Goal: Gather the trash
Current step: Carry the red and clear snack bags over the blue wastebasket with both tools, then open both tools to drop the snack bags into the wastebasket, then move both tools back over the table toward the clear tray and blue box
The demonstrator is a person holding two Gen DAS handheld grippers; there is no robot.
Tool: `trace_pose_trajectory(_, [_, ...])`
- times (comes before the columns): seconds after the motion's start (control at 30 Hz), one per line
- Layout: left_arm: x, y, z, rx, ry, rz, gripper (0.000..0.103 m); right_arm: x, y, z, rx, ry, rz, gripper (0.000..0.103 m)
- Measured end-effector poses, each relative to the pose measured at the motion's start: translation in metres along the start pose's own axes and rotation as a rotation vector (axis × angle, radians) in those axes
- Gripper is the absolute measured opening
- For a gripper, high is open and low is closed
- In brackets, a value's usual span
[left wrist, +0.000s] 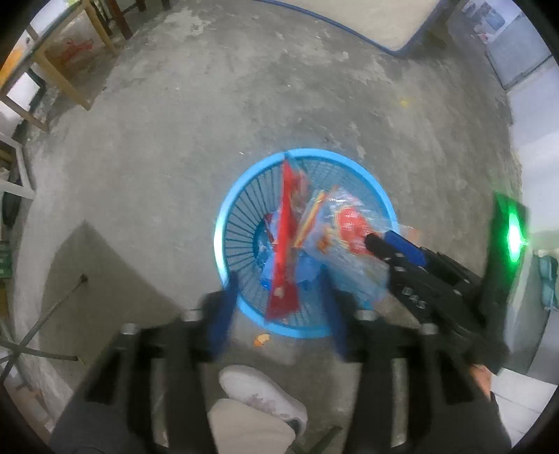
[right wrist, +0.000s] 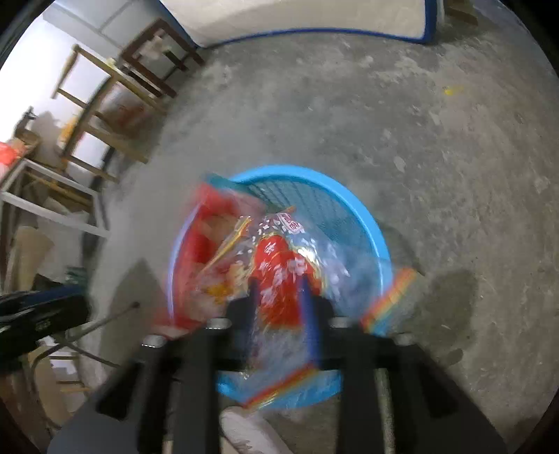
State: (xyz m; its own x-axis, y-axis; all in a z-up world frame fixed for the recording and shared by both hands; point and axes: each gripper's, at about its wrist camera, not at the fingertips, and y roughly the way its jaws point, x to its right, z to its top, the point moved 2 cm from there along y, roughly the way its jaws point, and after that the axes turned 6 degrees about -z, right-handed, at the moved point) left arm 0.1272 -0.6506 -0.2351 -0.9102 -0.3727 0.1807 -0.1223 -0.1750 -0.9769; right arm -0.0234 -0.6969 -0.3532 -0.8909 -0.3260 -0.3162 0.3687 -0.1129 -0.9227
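Observation:
A round blue slatted basket (left wrist: 223, 223) stands on the concrete floor right below both grippers. My left gripper (left wrist: 279, 307) points straight down over its near rim and is open. A long red wrapper (left wrist: 284, 251) hangs loose in the wide gap between its blue fingers, clear of both pads, its far end over the basket. My right gripper (left wrist: 384, 241) comes in from the right, open. A crumpled clear bag (right wrist: 279, 265) with red print and rainbow-striped edges lies between and around its fingers (right wrist: 309, 307), over the basket (right wrist: 377, 237). Both views are motion-blurred.
A person's white shoe (left wrist: 262, 394) stands just near of the basket, with an orange scrap (left wrist: 262, 339) on the floor beside it. Wooden table legs (left wrist: 70, 80) stand at the far left, a blue-edged slab (left wrist: 349, 21) at the back. Thin metal rods (left wrist: 52, 310) lie at the left.

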Motion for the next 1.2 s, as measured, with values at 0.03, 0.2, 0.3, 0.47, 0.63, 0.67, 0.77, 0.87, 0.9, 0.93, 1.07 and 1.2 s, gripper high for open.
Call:
trace_pose_trajectory(0.03, [0.0, -0.004, 0.0, 0.017, 0.004, 0.001, 0.048, 0.0, 0.002, -0.001, 0.006, -0.002, -0.006, 0.045])
trace_pose_trajectory(0.2, [-0.002, -0.037, 0.001, 0.08, -0.026, 0.0, 0.05, 0.008, 0.005, -0.005, 0.016, 0.025, -0.033, 0.048])
trace_pose_trajectory(0.3, [-0.002, -0.071, -0.002, 0.134, -0.029, -0.002, 0.051, 0.017, -0.009, -0.005, 0.043, 0.058, -0.037, 0.048])
trace_pose_trajectory(0.47, [0.006, -0.13, -0.017, 0.239, -0.008, -0.032, 0.056, 0.023, -0.036, -0.009, 0.098, 0.069, -0.027, 0.048])
trace_pose_trajectory(0.63, [0.001, -0.203, -0.054, 0.375, -0.02, -0.092, 0.061, 0.025, -0.062, -0.018, 0.124, 0.076, 0.021, 0.048])
trace_pose_trajectory(0.67, [-0.001, -0.216, -0.062, 0.4, -0.023, -0.1, 0.062, 0.025, -0.067, -0.02, 0.128, 0.079, 0.033, 0.048])
trace_pose_trajectory(0.77, [-0.018, -0.259, -0.102, 0.499, -0.04, -0.104, 0.068, 0.024, -0.09, -0.03, 0.147, 0.083, 0.079, 0.048])
trace_pose_trajectory(0.87, [-0.031, -0.288, -0.145, 0.56, -0.028, -0.085, 0.073, 0.015, -0.116, -0.046, 0.166, 0.06, 0.126, 0.048])
trace_pose_trajectory(0.9, [-0.036, -0.296, -0.162, 0.571, -0.022, -0.055, 0.074, 0.012, -0.124, -0.05, 0.169, 0.046, 0.135, 0.048])
trace_pose_trajectory(0.93, [-0.04, -0.302, -0.175, 0.581, -0.019, -0.037, 0.074, 0.007, -0.132, -0.055, 0.17, 0.028, 0.14, 0.048])
trace_pose_trajectory(1.07, [-0.06, -0.319, -0.241, 0.608, -0.052, -0.002, 0.084, -0.021, -0.169, -0.076, 0.162, -0.081, 0.134, 0.054])
trace_pose_trajectory(1.2, [-0.084, -0.328, -0.301, 0.623, -0.147, 0.018, 0.087, -0.057, -0.209, -0.089, 0.194, -0.211, 0.122, 0.065])
